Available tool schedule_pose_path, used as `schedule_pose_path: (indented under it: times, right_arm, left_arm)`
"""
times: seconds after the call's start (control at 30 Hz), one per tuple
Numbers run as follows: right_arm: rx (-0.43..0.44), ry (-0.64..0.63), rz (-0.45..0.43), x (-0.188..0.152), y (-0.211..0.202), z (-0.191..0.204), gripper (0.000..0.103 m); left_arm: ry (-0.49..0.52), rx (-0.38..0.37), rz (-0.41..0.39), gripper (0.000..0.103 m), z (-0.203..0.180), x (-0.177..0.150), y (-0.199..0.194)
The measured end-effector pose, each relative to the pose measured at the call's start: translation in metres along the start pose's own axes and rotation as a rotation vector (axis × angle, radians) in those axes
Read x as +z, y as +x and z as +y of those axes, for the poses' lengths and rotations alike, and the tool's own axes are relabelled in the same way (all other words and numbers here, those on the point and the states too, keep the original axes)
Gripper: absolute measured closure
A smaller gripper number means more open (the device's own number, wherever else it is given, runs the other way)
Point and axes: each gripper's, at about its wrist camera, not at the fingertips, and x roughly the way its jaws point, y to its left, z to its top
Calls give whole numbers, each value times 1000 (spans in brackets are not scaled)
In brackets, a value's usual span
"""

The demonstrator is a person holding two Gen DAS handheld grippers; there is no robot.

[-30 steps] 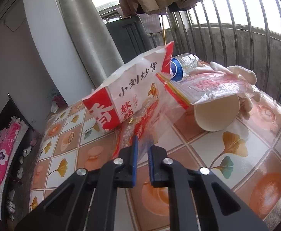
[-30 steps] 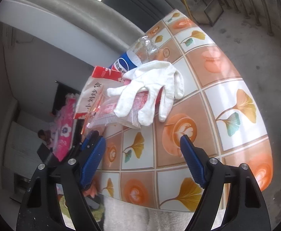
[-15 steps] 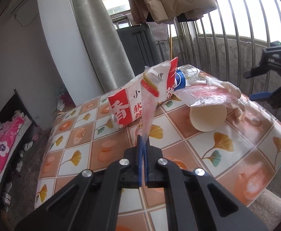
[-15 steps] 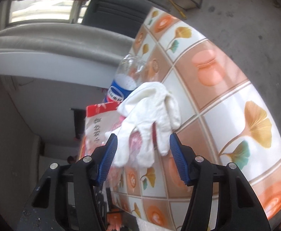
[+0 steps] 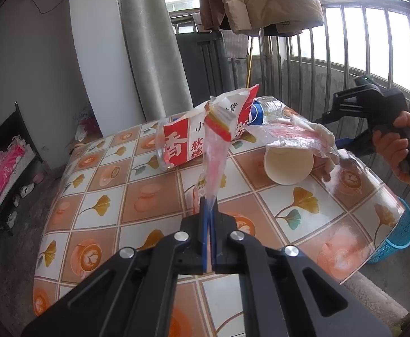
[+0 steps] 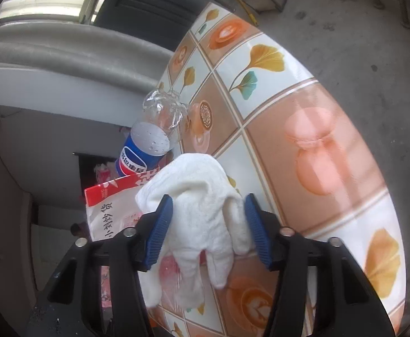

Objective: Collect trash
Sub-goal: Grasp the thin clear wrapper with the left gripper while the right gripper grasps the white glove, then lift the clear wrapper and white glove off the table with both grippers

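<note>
Trash lies piled at the far side of my tiled counter (image 5: 154, 196). My left tongs (image 5: 210, 219) are clamped on a clear plastic wrapper (image 5: 214, 165), lifted near the red-and-white snack bag (image 5: 182, 146). Right of it, a paper cup (image 5: 287, 165) lies tipped. My right tongs (image 6: 209, 224) are closing around the white glove (image 6: 202, 205).

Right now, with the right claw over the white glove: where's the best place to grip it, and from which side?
Grip the white glove across its palm, coming from the fingertip end, as the right claw is lined up. The glove lies limp, draped over a clear wrapper, so the bunched palm probably gives the most cloth. The pads flank the palm and are closing, not yet pressing.
</note>
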Motion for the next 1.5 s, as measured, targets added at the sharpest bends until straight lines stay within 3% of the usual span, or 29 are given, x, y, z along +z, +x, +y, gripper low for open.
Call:
schedule_pose_path:
  times: [0.03, 0.07, 0.1, 0.17, 0.67, 0.87, 1.1, 1.5]
  right_arm:
    - [-5, 1, 4, 2, 3, 1, 72]
    - [-2, 2, 7, 1, 3, 1, 88]
    - [7, 3, 5, 1, 3, 1, 96]
    - [13, -4, -19, 0, -2, 1, 99]
    - [254, -139, -169, -22, -99, 26, 100]
    - [233, -166, -195, -47, -119, 15, 100]
    - [218, -73, -171, -70, -113, -21, 100]
    - [200, -100, -169, -87, -122, -24, 100]
  left_arm:
    - [-1, 0, 1, 102, 0, -1, 0]
    - [-1, -1, 2, 102, 0, -1, 0]
    - [-2, -2, 3, 102, 0, -2, 0]
    - [-1, 0, 2, 102, 0, -2, 0]
    - [-2, 14, 4, 102, -1, -2, -1]
    - [-5, 23, 0, 102, 0, -2, -1]
    - [16, 44, -36, 102, -1, 3, -13]
    - [12, -14, -121, 102, -1, 15, -50]
